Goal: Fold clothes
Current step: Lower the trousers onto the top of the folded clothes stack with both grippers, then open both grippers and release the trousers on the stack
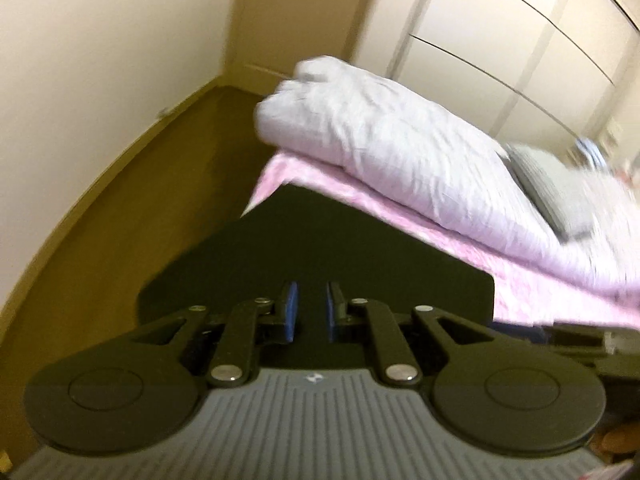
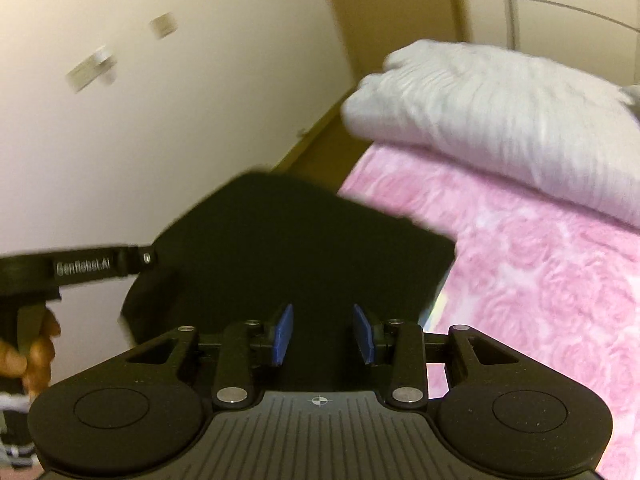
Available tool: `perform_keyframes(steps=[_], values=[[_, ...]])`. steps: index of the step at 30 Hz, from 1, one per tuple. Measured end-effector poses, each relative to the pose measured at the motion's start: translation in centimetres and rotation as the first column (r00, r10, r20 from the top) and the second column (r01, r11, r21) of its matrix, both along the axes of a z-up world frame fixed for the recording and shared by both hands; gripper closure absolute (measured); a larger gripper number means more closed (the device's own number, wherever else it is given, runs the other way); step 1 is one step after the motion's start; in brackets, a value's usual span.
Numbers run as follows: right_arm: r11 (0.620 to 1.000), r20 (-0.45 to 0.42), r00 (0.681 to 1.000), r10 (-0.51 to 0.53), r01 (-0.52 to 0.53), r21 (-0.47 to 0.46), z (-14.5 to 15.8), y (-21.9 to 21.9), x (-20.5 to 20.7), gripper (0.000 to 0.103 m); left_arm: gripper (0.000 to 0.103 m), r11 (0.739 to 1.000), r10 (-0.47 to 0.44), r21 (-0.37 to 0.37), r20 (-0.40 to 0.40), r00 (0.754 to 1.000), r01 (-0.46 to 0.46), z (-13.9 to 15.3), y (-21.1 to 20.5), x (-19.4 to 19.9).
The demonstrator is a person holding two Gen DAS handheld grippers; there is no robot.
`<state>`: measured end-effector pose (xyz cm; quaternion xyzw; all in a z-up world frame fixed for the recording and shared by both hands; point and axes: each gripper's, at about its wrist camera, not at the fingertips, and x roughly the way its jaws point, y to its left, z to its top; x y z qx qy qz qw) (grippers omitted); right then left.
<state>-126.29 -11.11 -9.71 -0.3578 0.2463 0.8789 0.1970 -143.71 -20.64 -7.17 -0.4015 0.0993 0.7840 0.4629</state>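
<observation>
A folded black garment (image 1: 320, 240) hangs in the air off the bed's corner, with floor showing below it. My left gripper (image 1: 312, 308) is shut on it, the dark cloth filling the narrow gap between its blue pads. In the right wrist view the same black garment (image 2: 300, 248) runs back between the blue pads of my right gripper (image 2: 323, 334), which is shut on it at a wider gap. The left gripper (image 2: 146, 258) comes in from the left and meets the garment's left edge, with a person's hand (image 2: 36, 356) on its handle.
A pink rose-patterned blanket (image 2: 540, 280) covers the bed to the right. A folded pale quilt (image 2: 500, 120) lies on it, with a grey item (image 1: 552, 192) behind. Wooden floor (image 1: 140, 200) and a cream wall lie to the left, wardrobe doors (image 1: 500, 40) beyond the bed.
</observation>
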Motion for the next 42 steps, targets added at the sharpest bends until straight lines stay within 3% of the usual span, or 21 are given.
perform_keyframes(steps=[3, 7, 12, 15, 20, 25, 30, 33, 36, 38, 42], values=[[0.998, 0.03, 0.997, -0.065, 0.065, 0.004, -0.2, 1.2, -2.5, 0.065, 0.092, 0.994, -0.106, -0.04, -0.007, 0.994, 0.106, -0.1, 3.7, -1.5], [0.986, 0.095, 0.982, -0.163, 0.166, -0.018, -1.9, 3.1, -5.1, 0.065, 0.091, 0.963, -0.221, -0.161, -0.022, 0.975, 0.214, -1.7, 7.7, -3.1], [0.987, 0.164, 0.974, -0.155, 0.158, -0.006, -4.5, 5.4, -6.6, 0.065, 0.089, 0.961, -0.223, -0.156, 0.046, 0.974, 0.228, -4.2, 8.0, -4.5], [0.993, 0.172, 0.978, -0.118, 0.12, 0.0, -5.0, 6.2, -7.2, 0.065, 0.088, 0.973, -0.18, -0.135, 0.046, 0.983, 0.185, -4.4, 7.3, -5.2], [0.998, 0.049, 0.998, -0.041, 0.043, -0.043, -2.6, 5.7, -4.1, 0.065, 0.09, 0.987, -0.093, -0.135, -0.018, 0.995, 0.09, -1.8, 3.3, -3.5], [0.993, 0.021, 0.993, 0.115, -0.115, 0.005, -0.2, 1.4, 0.3, 0.065, 0.088, 0.991, 0.053, -0.125, 0.03, 0.998, -0.048, -0.6, -3.4, 0.6], [0.974, 0.133, 0.965, 0.225, -0.222, -0.037, -4.1, -1.1, -0.2, 0.065, 0.085, 0.97, 0.22, -0.131, 0.098, 0.97, -0.207, -1.7, -6.3, 3.7], [0.975, 0.087, 0.971, 0.223, -0.221, -0.032, -2.5, -1.0, 0.6, 0.065, 0.08, 0.949, 0.307, -0.112, 0.1, 0.946, -0.296, 0.0, -7.3, 5.3], [0.977, -0.007, 0.979, 0.202, -0.202, -0.064, -0.1, -0.8, 3.1, 0.065, 0.074, 0.93, 0.35, -0.14, 0.061, 0.935, -0.339, 1.9, -8.2, 7.9], [0.977, -0.048, 0.982, 0.183, -0.187, -0.103, 0.9, -0.7, 5.2, 0.059, 0.07, 0.923, 0.361, -0.158, 0.033, 0.932, -0.352, 2.8, -8.7, 10.0], [0.973, -0.041, 0.987, 0.156, -0.161, -0.163, 1.3, -1.0, 9.3, 0.058, 0.069, 0.904, 0.385, -0.201, 0.002, 0.923, -0.377, 3.7, -9.4, 14.5]])
